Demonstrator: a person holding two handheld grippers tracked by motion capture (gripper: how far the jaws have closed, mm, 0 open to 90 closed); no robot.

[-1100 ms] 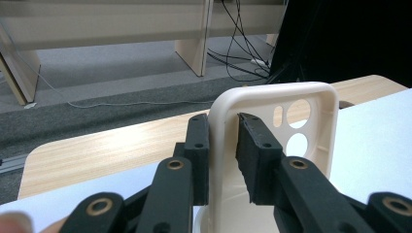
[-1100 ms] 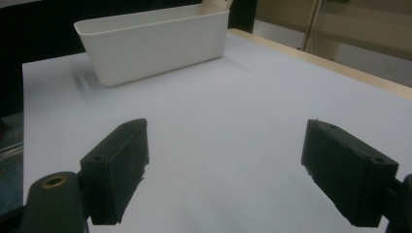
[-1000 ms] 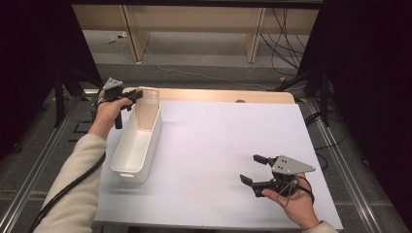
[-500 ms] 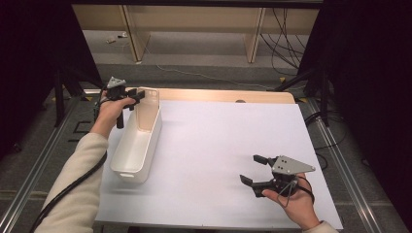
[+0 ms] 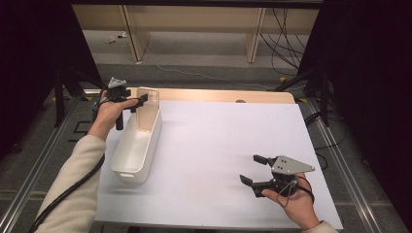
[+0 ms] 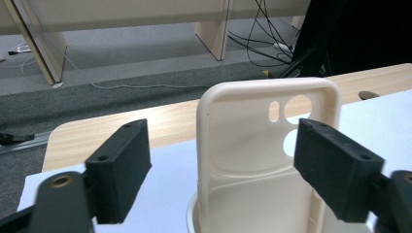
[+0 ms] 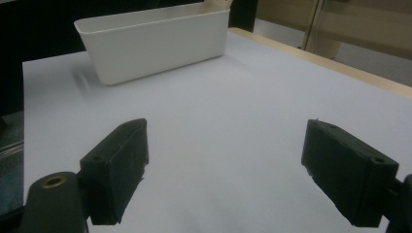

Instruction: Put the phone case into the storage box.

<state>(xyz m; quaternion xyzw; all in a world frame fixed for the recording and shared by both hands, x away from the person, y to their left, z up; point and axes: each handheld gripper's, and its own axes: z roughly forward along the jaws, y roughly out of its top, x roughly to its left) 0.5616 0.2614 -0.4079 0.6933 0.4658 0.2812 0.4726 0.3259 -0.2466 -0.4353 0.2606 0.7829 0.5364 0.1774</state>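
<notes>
Now both grippers gape, holding nothing.
Left gripper (image 5: 141, 99) straddles a cream phone case (image 6: 268, 160) upright in the white bin (image 5: 138, 145); right gripper (image 5: 253, 171) hovers over white paper (image 5: 218, 141).

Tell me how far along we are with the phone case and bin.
Done: the phone case stands upright at the far end of the bin. In hand: nothing; the left gripper is open beside the case, its jaws either side of it. The right gripper is open over bare paper. Left: can't tell.
</notes>
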